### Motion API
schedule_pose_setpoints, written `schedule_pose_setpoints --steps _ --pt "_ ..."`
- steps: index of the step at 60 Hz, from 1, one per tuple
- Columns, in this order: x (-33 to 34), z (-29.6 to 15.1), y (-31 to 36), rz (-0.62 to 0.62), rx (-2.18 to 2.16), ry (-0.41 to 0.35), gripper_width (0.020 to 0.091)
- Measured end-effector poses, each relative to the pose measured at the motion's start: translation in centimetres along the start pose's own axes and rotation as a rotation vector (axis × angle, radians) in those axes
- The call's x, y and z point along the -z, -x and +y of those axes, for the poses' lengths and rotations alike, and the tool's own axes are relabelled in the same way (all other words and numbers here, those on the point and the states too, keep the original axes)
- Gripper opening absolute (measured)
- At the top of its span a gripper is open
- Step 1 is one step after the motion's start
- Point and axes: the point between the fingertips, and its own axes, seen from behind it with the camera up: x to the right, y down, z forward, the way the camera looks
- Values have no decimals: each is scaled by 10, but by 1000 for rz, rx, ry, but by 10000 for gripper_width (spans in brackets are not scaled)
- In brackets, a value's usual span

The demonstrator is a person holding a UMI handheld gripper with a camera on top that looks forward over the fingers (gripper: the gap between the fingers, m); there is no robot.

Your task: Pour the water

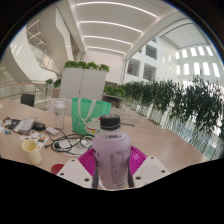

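A clear plastic bottle [111, 152] with a grey cap stands upright between my fingers, and both magenta pads press on its sides. My gripper [111, 165] is shut on it, and the bottle blocks the view straight ahead. A tall clear glass [59, 116] stands on the round table [165, 143] beyond the fingers to the left. A small pale cup [33, 151] sits closer, to the left of the fingers.
A green bag [88, 112] stands behind the glass. Cables, glasses and small items [30, 126] lie on the table's left part. A red-rimmed disc [58, 168] lies by the left finger. Potted plants [185, 105] line the railing at right.
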Motion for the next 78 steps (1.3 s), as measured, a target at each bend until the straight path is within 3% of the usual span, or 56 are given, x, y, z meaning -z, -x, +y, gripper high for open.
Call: schedule_pose_setpoints --steps 6,11,23,35,38,41,47,48,62,65,67,68,73,78 --pt "-5 -64 32 47 308 -47 398" --pt "-15 -82 80 74 583 -32 404" --pt "-60 -42 211 83 1392 43 398" --pt "-64 -30 237 14 2016 135 398" --pt "-65 -21 247 46 2084 125 400" --pt "-58 -22 243 57 2136 164 398" --pt "-58 -17 238 51 2145 220 398" --pt "-70 -27 239 -14 2170 231 399" --pt "-80 -31 245 -11 1971 201 398" --pt "-83 -39 250 -1 1811 170 397" --pt "-71 -38 247 91 1645 129 398" --pt "-85 -56 245 43 1603 132 399" --pt "-85 -79 232 116 1142 100 405" --pt "-82 -73 241 44 604 26 410"
